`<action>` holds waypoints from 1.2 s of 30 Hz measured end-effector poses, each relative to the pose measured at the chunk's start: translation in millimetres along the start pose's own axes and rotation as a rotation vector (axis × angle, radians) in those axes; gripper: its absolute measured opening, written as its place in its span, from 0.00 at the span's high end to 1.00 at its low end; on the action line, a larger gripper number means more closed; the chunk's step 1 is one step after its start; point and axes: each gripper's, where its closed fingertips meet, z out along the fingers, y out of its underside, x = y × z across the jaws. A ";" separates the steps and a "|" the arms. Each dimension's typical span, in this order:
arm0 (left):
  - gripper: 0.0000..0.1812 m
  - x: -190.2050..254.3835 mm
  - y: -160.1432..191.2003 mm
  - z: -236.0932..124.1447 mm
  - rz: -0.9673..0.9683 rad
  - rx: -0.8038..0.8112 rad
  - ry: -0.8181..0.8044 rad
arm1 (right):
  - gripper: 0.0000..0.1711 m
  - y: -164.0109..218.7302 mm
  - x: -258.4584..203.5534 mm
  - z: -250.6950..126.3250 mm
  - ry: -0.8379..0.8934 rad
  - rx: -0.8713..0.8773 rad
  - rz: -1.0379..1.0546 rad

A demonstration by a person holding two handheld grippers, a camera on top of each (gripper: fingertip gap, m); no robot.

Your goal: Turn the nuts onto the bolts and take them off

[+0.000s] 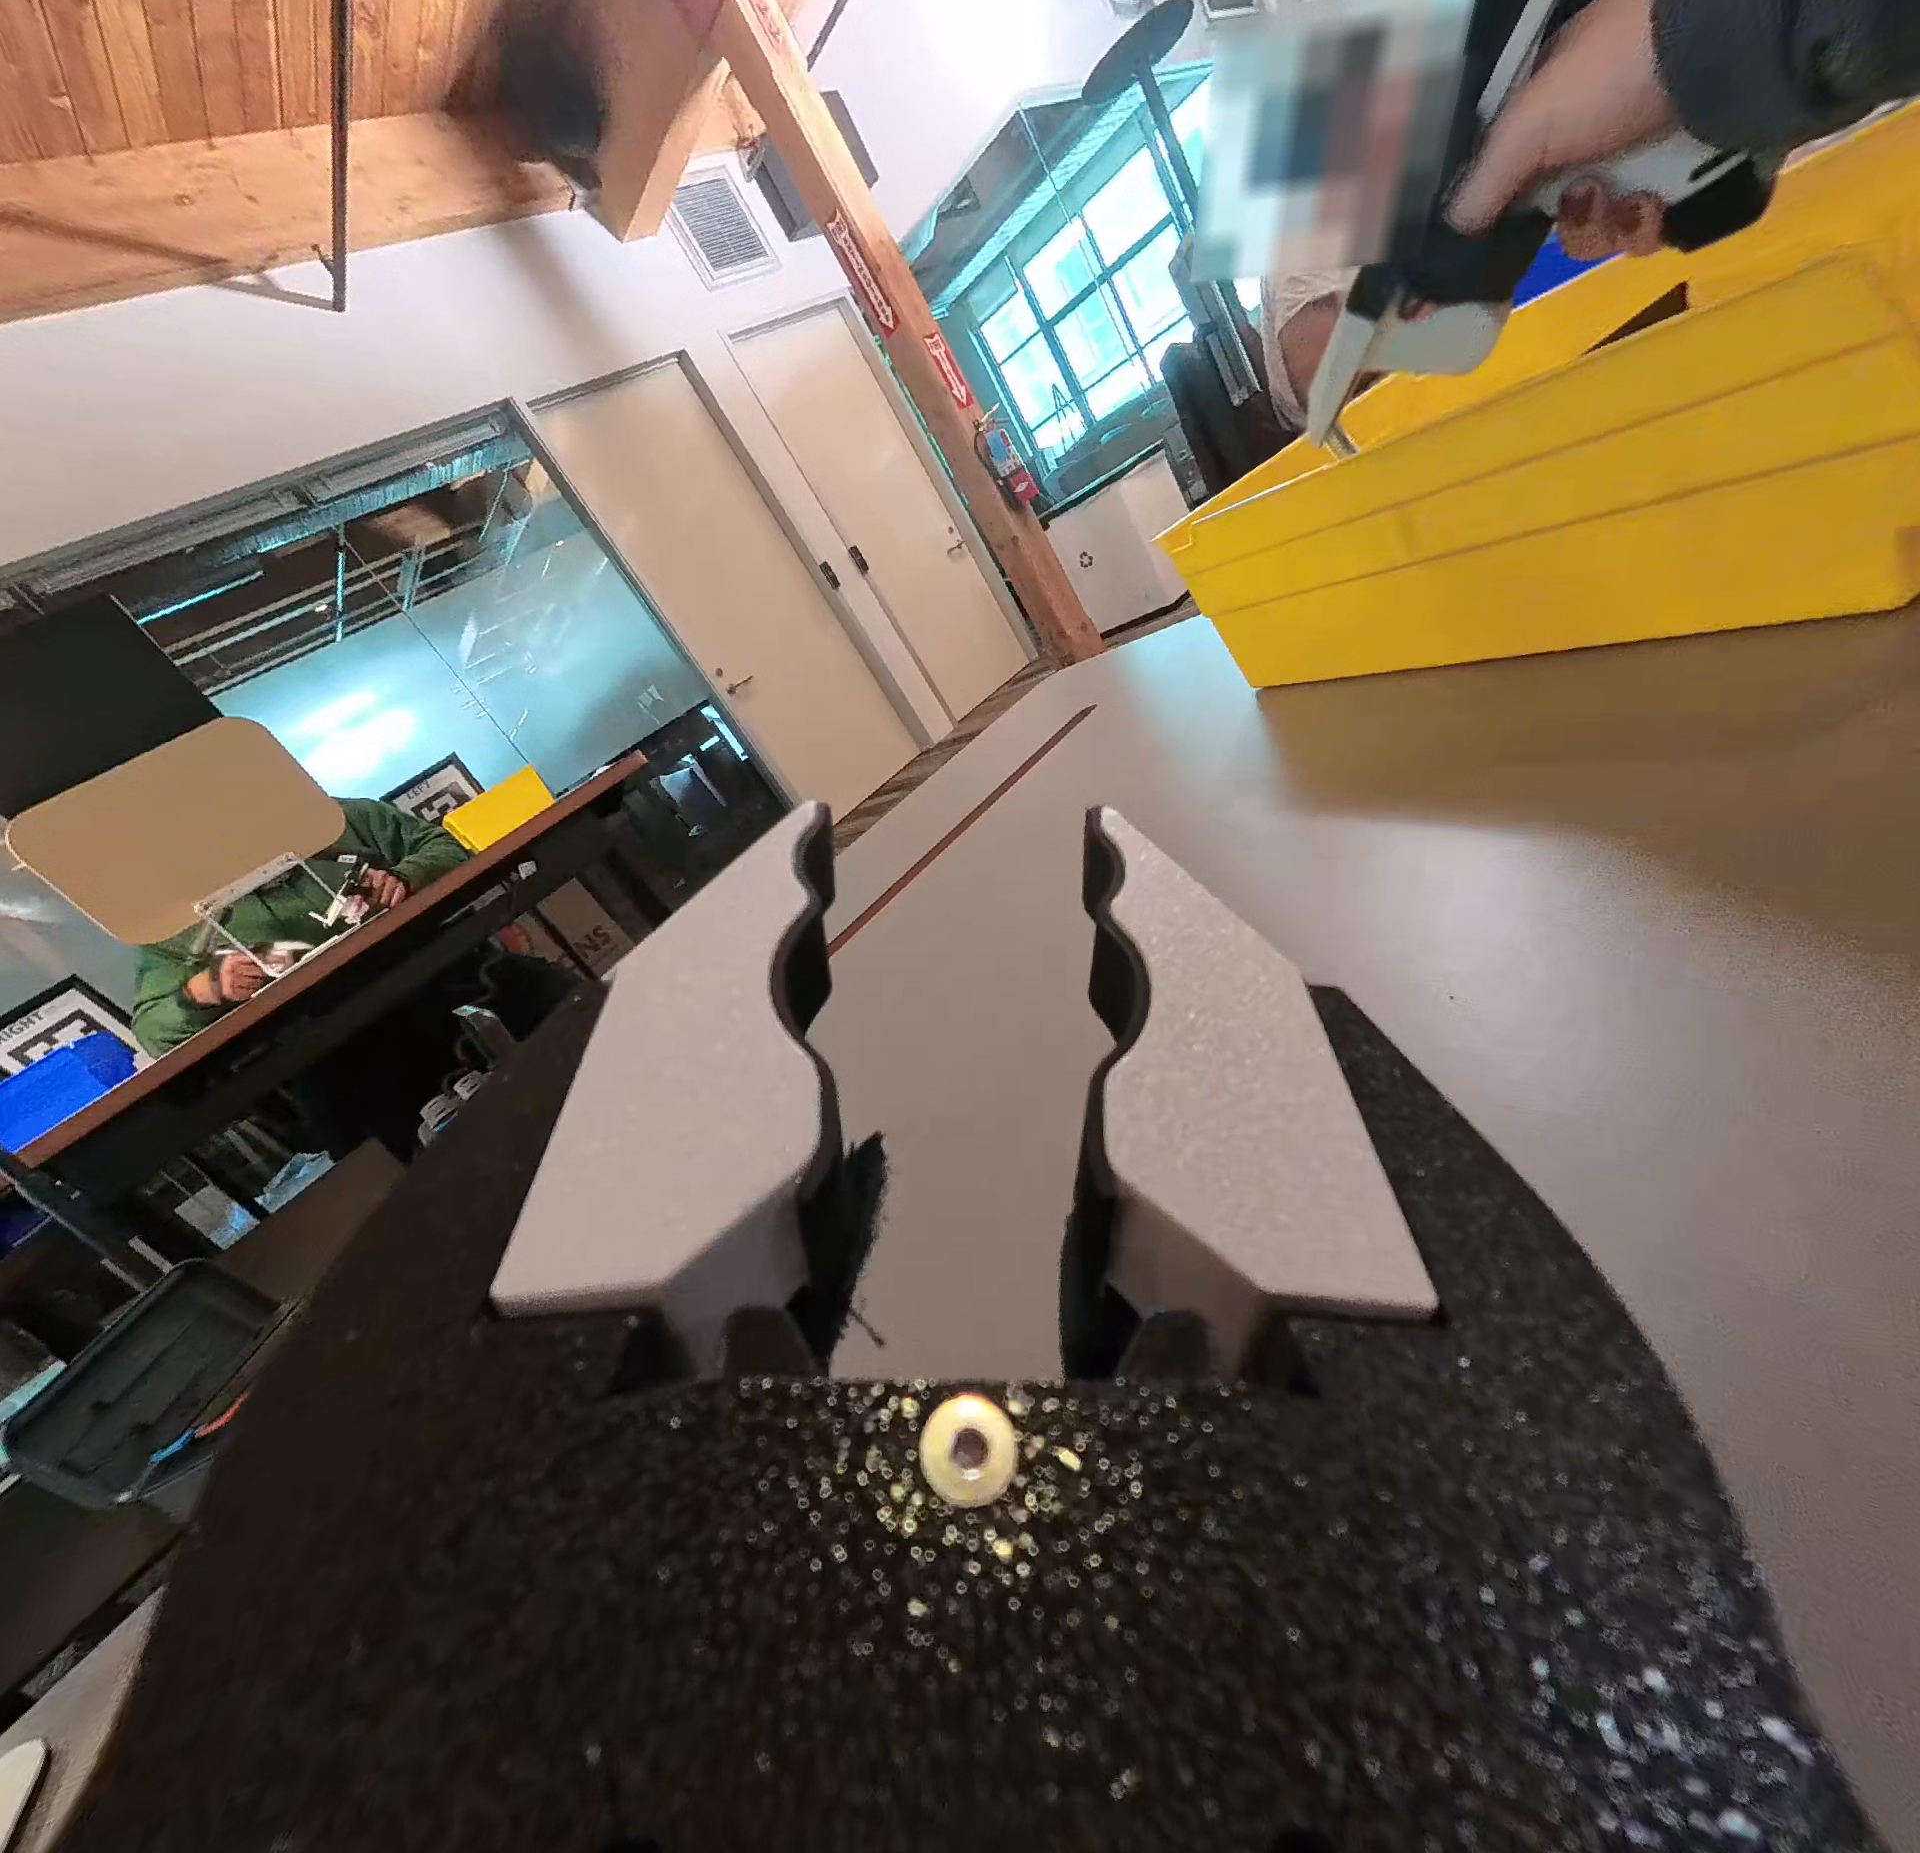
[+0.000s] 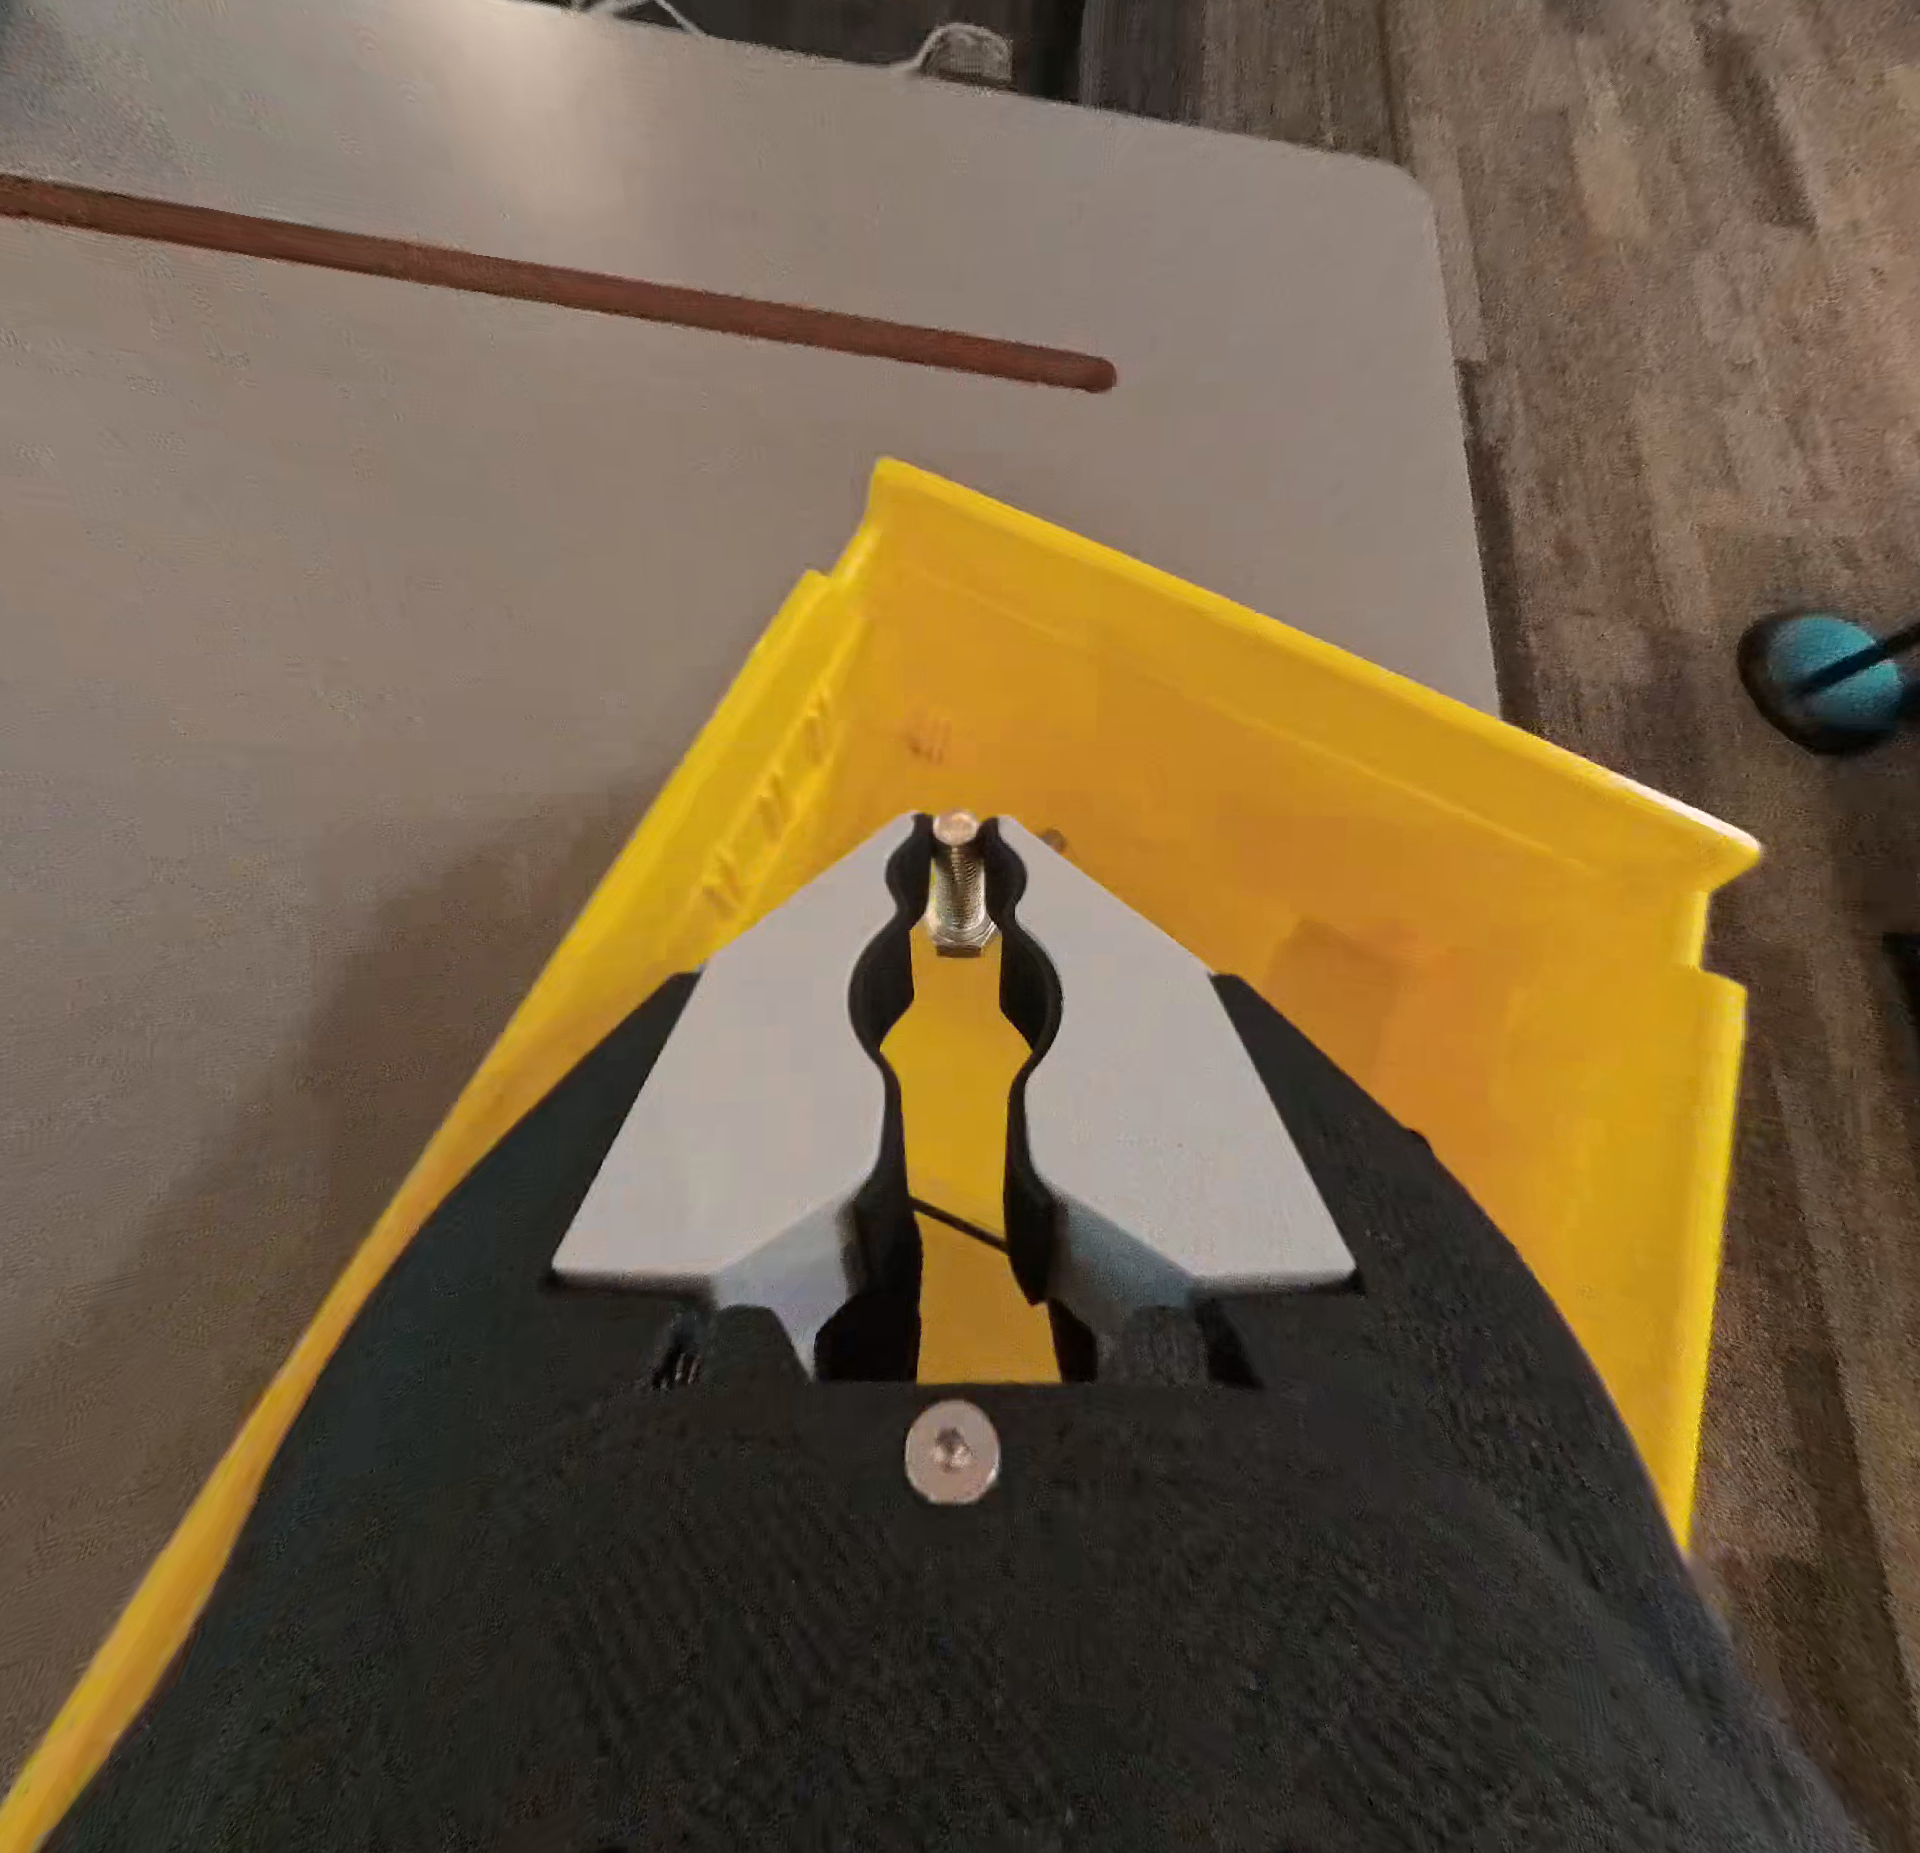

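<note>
The right gripper [image 2: 957, 873] pinches a silver bolt [image 2: 957, 894] between its fingertips, inside the yellow bin [image 2: 1299, 764]. The bolt's long axis runs along the fingers: its hex head sits nearer the camera and its threaded shank points away, toward the bin's far corner. The left gripper [image 1: 958, 873] holds nothing, its jaws spread well apart, low over the grey table [image 1: 1507, 920]. The bin stands on that table, near its corner.

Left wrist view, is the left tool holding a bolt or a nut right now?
No, the left tool is open above the grey table, and only bare tabletop shows between its fingers.
</note>
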 end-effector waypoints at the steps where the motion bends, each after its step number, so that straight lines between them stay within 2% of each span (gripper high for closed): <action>1: 0.75 1.4 0.5 0.4 0.007 -0.004 0.005 | 0.95 5.0 4.7 3.4 0.003 -0.021 0.003; 8: 0.78 8.9 12.6 4.5 0.006 -0.063 0.051 | 0.95 30.3 16.5 17.5 0.005 -0.140 -0.013; 13: 0.79 9.4 13.6 4.3 -0.005 -0.066 0.059 | 0.95 31.2 16.5 16.1 0.004 -0.174 -0.038; 16: 0.80 11.6 14.0 4.5 0.004 -0.070 0.068 | 0.92 24.1 15.0 10.5 0.015 -0.142 -0.050; 19: 0.82 12.2 13.4 4.0 0.011 -0.067 0.069 | 0.91 1.3 2.3 -5.1 0.030 -0.011 -0.089; 21: 0.83 11.3 13.1 3.8 0.013 -0.067 0.063 | 0.92 -23.4 -19.7 -25.7 0.043 0.150 -0.157; 24: 0.86 11.8 13.8 3.8 0.011 -0.071 0.064 | 0.93 -56.2 -88.6 -68.3 -0.023 0.442 -0.268; 27: 0.91 16.0 16.4 3.8 0.018 -0.084 0.087 | 0.95 -61.4 -161.6 -94.9 -0.071 0.627 -0.314; 31: 0.95 18.7 18.5 3.1 0.024 -0.095 0.103 | 0.98 -40.8 -232.4 -69.6 -0.049 0.728 -0.419; 36: 0.95 13.2 18.1 0.1 0.006 -0.089 0.084 | 1.00 -12.5 -269.7 -37.1 -0.072 0.826 -0.463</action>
